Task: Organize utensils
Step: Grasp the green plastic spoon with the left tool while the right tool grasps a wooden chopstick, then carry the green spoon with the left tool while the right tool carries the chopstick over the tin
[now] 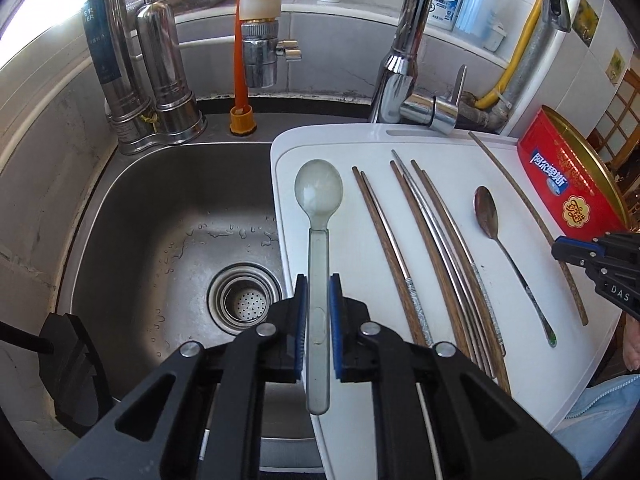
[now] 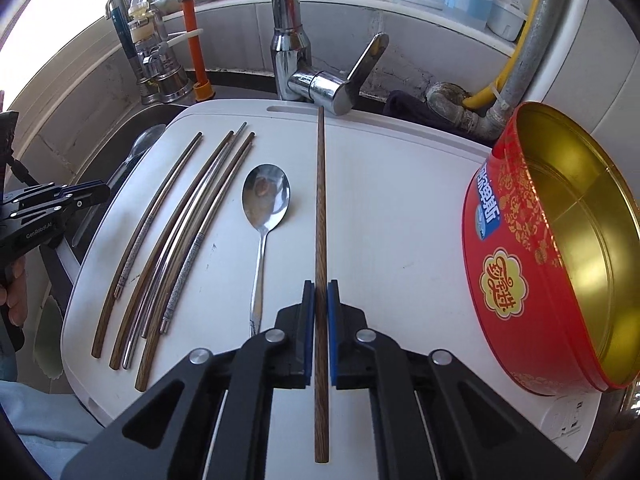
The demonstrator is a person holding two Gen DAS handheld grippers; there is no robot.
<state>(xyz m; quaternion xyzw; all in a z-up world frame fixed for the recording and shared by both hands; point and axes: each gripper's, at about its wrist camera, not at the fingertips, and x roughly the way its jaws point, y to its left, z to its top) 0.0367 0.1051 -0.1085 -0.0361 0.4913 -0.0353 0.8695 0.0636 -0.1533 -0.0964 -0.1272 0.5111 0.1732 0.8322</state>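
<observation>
While the translucent plastic spoon (image 1: 319, 216) lies at the white board's (image 1: 440, 152) left edge by the sink (image 1: 160, 220), left hand-held gripper (image 1: 318, 332) pinches its handle. Right hand-held gripper (image 2: 320, 332) pinches a wooden chopstick (image 2: 321, 200). Between them: loose chopsticks (image 2: 180, 220), metal spoon (image 2: 265, 196). Red tin (image 2: 552, 248) at right, open.

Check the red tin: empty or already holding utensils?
Empty. The red tin sits tilted toward the right wrist camera, and its gold interior shows bare, with no utensils in the visible part.
</observation>
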